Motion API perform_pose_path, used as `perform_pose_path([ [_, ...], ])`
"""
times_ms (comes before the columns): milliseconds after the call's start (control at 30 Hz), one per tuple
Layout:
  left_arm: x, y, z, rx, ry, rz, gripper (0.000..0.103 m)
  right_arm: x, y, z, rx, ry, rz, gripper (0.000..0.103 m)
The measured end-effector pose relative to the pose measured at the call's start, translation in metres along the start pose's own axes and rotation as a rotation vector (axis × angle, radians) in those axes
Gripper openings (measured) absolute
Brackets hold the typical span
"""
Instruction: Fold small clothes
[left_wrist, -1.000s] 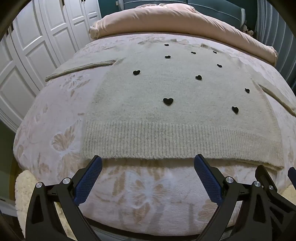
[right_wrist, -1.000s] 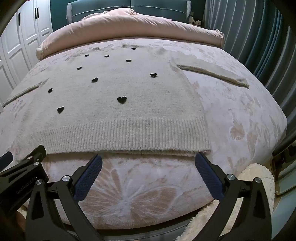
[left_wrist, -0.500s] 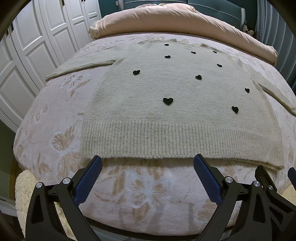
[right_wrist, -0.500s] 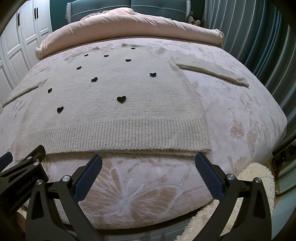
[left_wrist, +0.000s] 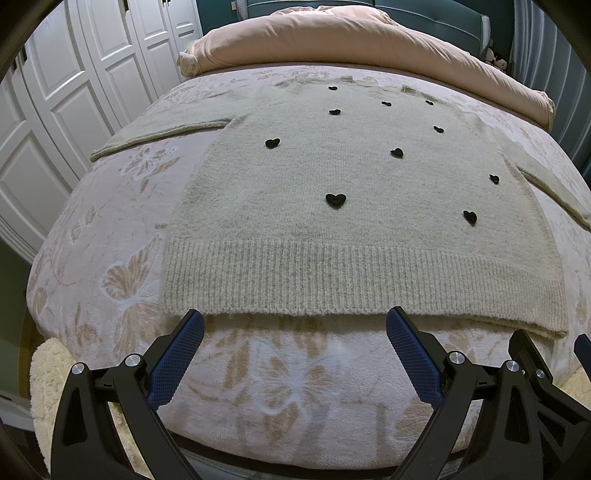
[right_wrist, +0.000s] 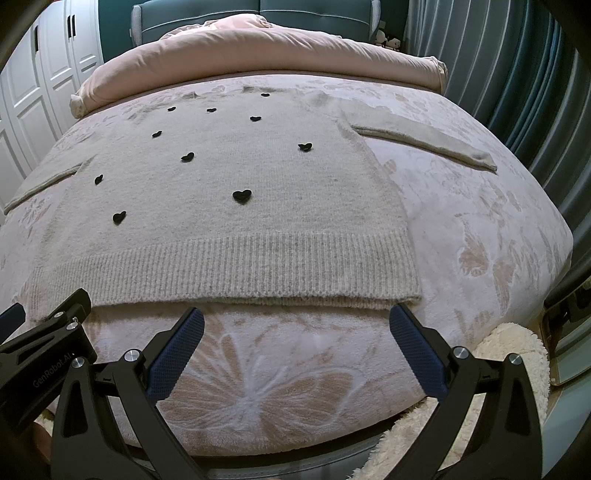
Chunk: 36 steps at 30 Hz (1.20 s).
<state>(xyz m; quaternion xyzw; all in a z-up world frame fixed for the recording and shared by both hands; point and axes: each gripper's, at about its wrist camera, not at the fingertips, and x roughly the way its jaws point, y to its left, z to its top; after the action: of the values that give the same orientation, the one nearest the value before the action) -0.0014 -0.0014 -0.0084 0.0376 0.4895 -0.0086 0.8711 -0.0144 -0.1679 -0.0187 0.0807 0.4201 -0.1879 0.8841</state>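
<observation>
A cream knitted sweater (left_wrist: 351, 206) with small black hearts lies flat on the bed, sleeves spread out to both sides, ribbed hem (left_wrist: 362, 280) toward me. It also shows in the right wrist view (right_wrist: 229, 206). My left gripper (left_wrist: 293, 321) is open and empty, fingertips just short of the hem near its left part. My right gripper (right_wrist: 295, 317) is open and empty, fingertips just short of the hem near its right corner (right_wrist: 410, 291). The right gripper's body shows at the left wrist view's lower right (left_wrist: 535, 373).
The bed has a pink floral blanket (left_wrist: 295, 380) and a rolled pink duvet (left_wrist: 351, 40) at the far end. White wardrobe doors (left_wrist: 74, 92) stand on the left, blue curtains (right_wrist: 517, 74) on the right. A fluffy cream rug (right_wrist: 509, 354) lies below the bed edge.
Both grippers have crept very slightly toward the sweater's hem. Both stay open. The sweater has not moved.
</observation>
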Motion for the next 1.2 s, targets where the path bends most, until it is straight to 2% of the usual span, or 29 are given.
perform_pose_path([
  [300, 0.000, 0.000, 0.000, 0.000, 0.001, -0.001, 0.096, -0.002, 0.003, 0.009, 0.000, 0.000, 0.000, 0.098],
  [400, 0.001, 0.000, -0.001, -0.001, 0.001, -0.001, 0.096, 0.001, -0.001, -0.002, 0.003, 0.000, 0.000, 0.098],
  [833, 0.002, 0.003, -0.003, 0.002, 0.006, 0.000, 0.096, 0.004, 0.000, -0.004, 0.002, 0.005, 0.006, 0.098],
  [967, 0.008, 0.003, -0.002, 0.010, 0.028, -0.006, 0.096, 0.015, -0.002, 0.000, -0.003, 0.028, 0.037, 0.098],
  [1100, 0.018, 0.000, 0.007, 0.017, 0.044, -0.017, 0.098, 0.027, -0.019, 0.018, 0.018, 0.026, 0.063, 0.098],
  [1200, 0.025, -0.004, 0.023, 0.020, 0.032, -0.010, 0.098, 0.041, -0.050, 0.052, 0.029, -0.029, 0.038, 0.098],
])
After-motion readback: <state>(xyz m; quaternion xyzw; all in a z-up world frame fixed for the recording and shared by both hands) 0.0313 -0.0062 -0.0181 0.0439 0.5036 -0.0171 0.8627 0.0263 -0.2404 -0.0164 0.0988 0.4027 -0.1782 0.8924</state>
